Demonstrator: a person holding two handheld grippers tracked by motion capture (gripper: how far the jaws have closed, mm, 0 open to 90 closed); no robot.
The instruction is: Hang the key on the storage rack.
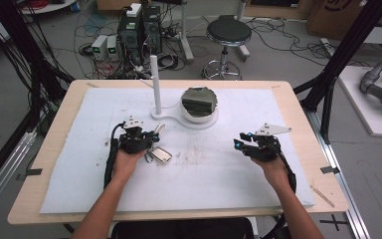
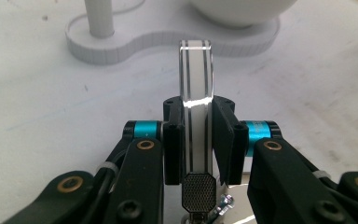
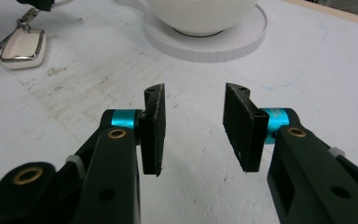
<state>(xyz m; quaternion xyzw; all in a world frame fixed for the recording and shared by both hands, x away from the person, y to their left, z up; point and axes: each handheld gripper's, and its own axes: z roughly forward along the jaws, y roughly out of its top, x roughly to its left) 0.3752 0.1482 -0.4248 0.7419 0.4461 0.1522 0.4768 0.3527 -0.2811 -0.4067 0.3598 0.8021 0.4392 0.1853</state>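
A white strap (image 2: 196, 74) with thin silver lines stands upright between the jaws of my left gripper (image 2: 196, 116), which is shut on it. A small metal ring hangs at its lower end. In the high view my left gripper (image 1: 151, 137) sits left of centre, with a silver-edged white key fob (image 1: 161, 156) lying on the mat right beside it. My right gripper (image 1: 241, 141) rests at the right of the mat. Its jaws stand apart with nothing between them (image 3: 193, 126). The key fob (image 3: 23, 46) lies far off to its left.
A white figure-eight base (image 1: 189, 122) at the back of the mat carries an upright white post (image 1: 154, 84) and a white bowl (image 1: 199, 103). The white mat (image 1: 204, 184) covers a wooden table (image 1: 54, 149). Beyond it are a stool (image 1: 228, 35) and computer boxes (image 1: 139, 30).
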